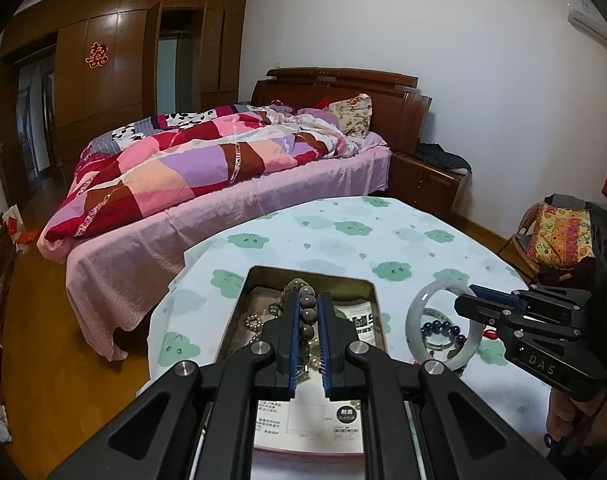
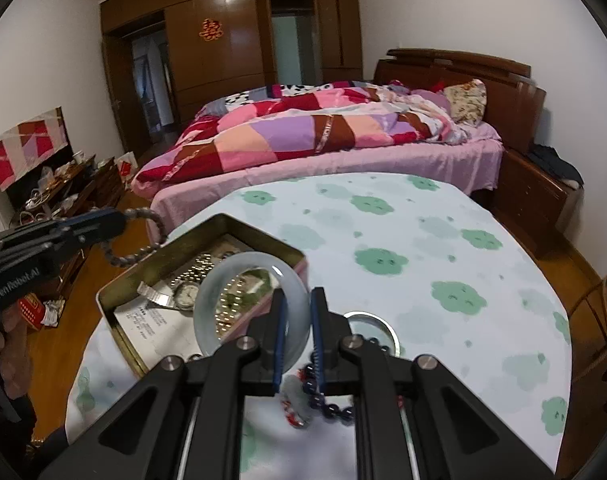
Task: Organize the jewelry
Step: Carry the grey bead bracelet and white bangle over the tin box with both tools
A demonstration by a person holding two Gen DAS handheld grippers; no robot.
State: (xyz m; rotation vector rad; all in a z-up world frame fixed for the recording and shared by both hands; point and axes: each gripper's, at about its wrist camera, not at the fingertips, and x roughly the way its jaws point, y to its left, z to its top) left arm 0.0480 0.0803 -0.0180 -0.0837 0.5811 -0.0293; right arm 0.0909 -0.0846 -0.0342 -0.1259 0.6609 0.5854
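The tin (image 1: pixel 373 292) sits on the surface (image 1: pixel 403 248), its lid off, with a watch (image 2: pixel 183 294), a bead chain (image 2: pixel 201 270) and printed paper (image 1: pixel 309 420) inside. Above the tin, the left gripper (image 1: pixel 307 300) is clamped on a string of brown beads (image 1: pixel 306 312), which runs between its blue pads and hangs in a loop past the tin's far edge in the right wrist view. Just beside the tin's right wall, the right gripper (image 2: pixel 297 300) holds a pale bangle (image 2: pixel 249 312) by its rim, pinched between its fingers and lifted upright off the surface. Under the bangle, close to the tin's right wall, lie a dark purple bracelet (image 1: pixel 441 330), a small red charm (image 1: pixel 491 335) and a round metal disc (image 2: pixel 373 326), all resting on the cloud-print cloth. Beyond the tin stands a bed (image 1: pixel 207 184) with a patchwork quilt (image 1: pixel 175 168), and a wooden wardrobe (image 1: pixel 115 68) lines the far wall.
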